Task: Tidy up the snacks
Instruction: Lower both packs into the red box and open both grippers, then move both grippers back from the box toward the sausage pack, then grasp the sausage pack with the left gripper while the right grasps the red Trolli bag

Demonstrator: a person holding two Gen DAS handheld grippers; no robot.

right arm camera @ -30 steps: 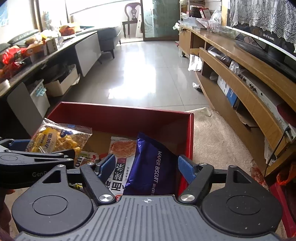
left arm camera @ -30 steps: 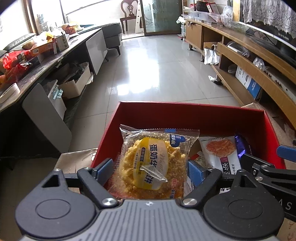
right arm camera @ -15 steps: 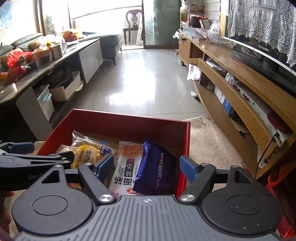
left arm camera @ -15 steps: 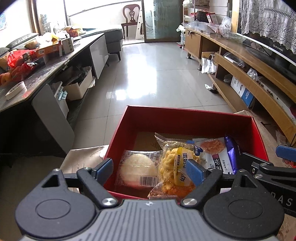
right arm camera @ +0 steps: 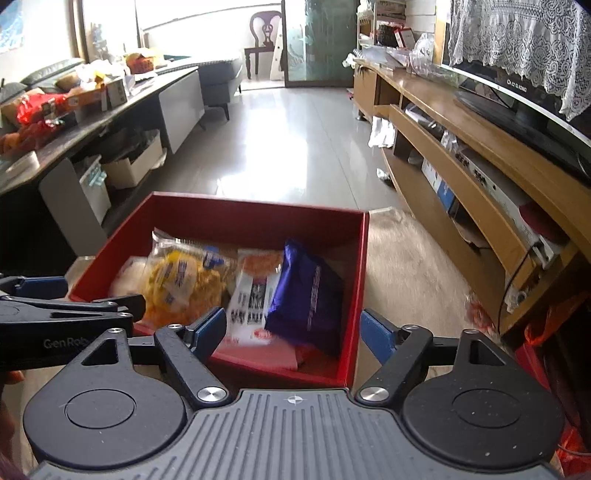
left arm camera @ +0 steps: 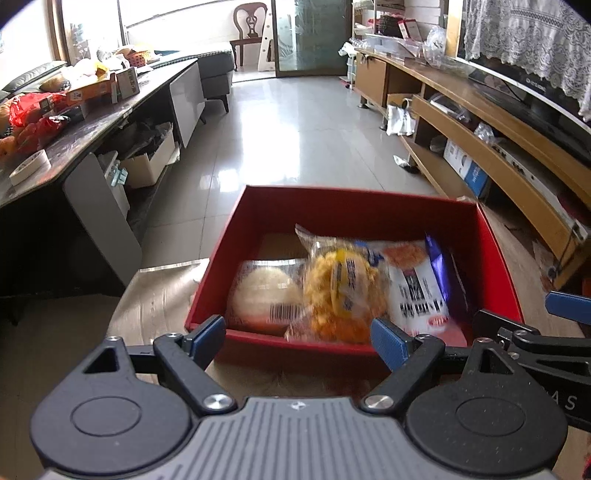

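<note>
A lived-in home living room: a long wooden TV cabinet with a lace-draped television on 1 side, a grey sofa and 1 wooden chair by the glass door, glossy tiled floor between.

On my left hand-held gripper, seen from the right wrist, I read "GenRob", cut off. My right hand-held gripper shows "AS" in the left view. The snack packets' print is too blurred to read.
</note>
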